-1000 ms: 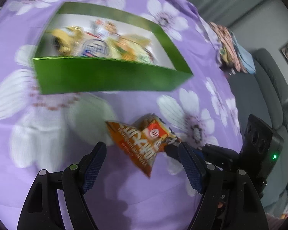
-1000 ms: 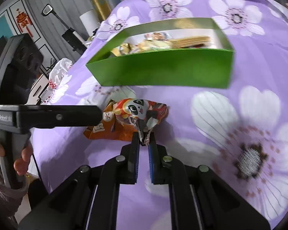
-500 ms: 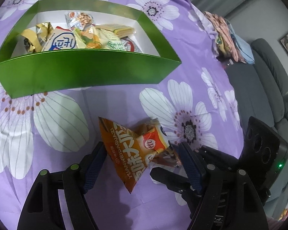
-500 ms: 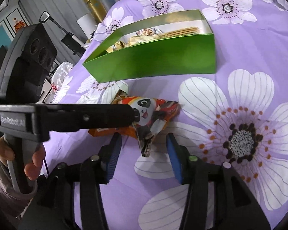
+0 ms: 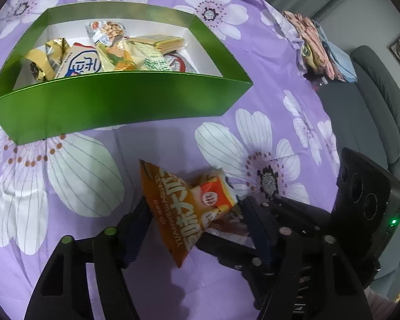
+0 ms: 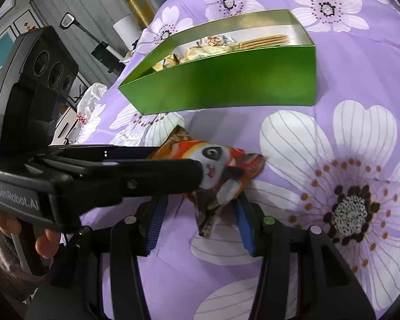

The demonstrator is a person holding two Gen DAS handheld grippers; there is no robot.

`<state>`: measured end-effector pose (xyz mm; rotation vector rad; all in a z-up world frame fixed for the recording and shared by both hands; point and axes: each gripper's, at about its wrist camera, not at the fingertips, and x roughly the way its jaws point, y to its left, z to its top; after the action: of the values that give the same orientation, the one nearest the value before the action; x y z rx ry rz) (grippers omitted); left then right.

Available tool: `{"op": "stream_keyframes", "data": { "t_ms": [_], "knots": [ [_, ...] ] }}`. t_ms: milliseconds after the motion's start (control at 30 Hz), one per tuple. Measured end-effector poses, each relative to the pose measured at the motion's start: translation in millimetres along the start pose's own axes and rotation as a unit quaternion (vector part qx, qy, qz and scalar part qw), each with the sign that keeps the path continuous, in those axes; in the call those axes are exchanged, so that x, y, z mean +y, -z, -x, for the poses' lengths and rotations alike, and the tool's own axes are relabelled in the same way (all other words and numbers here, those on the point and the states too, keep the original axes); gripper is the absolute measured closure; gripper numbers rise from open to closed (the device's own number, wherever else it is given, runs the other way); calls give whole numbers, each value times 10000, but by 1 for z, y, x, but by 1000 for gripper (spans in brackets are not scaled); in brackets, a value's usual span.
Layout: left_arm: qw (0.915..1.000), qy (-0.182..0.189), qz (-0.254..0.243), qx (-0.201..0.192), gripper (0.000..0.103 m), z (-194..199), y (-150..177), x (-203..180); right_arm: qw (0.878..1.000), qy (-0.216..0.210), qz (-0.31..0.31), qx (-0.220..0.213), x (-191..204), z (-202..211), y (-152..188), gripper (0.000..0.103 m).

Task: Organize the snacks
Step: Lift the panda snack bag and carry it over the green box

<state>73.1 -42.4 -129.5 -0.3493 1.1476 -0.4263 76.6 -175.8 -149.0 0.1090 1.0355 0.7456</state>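
Observation:
An orange snack packet (image 5: 184, 208) lies on the purple flowered cloth, partly over a red packet with a panda face (image 6: 221, 168). My left gripper (image 5: 197, 229) is open with its fingers either side of the orange packet. My right gripper (image 6: 200, 226) is open around the lower corner of the panda packet. The left gripper's finger (image 6: 152, 176) crosses over the packets in the right wrist view. The green box (image 5: 114, 101) with several snacks inside stands just beyond; it also shows in the right wrist view (image 6: 226, 85).
The purple flowered cloth (image 5: 266, 122) covers the table. Folded clothes (image 5: 314, 48) lie at its far right edge, by a grey sofa (image 5: 381, 106). A white bag (image 6: 90, 98) lies at the left edge in the right wrist view.
My right gripper opened and let go of the panda packet's corner. My left gripper moved forward, its fingers now around the orange packet. Both views drew closer to the packets.

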Motion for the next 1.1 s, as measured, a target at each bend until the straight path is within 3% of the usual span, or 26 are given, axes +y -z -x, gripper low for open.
{"op": "stream_keyframes", "data": {
  "t_ms": [100, 167, 700, 1100],
  "knots": [
    [10000, -37, -46, -36, 40, 0, -2, 0, 10000, 48, 80, 21, -1, -1, -1, 62],
    [10000, -28, -65, -51, 41, 0, -4, 1, 9998, 138, 136, 56, -2, -2, -2, 73],
    [9994, -197, -278, -99, 42, 0, -5, -4, 9994, 243, 248, 17, 1, 0, -2, 76],
    [9964, -428, -396, -623, 42, 45, 6, -16, 9983, -39, 499, -314, 31, 25, -6, 77]
  ]
}}
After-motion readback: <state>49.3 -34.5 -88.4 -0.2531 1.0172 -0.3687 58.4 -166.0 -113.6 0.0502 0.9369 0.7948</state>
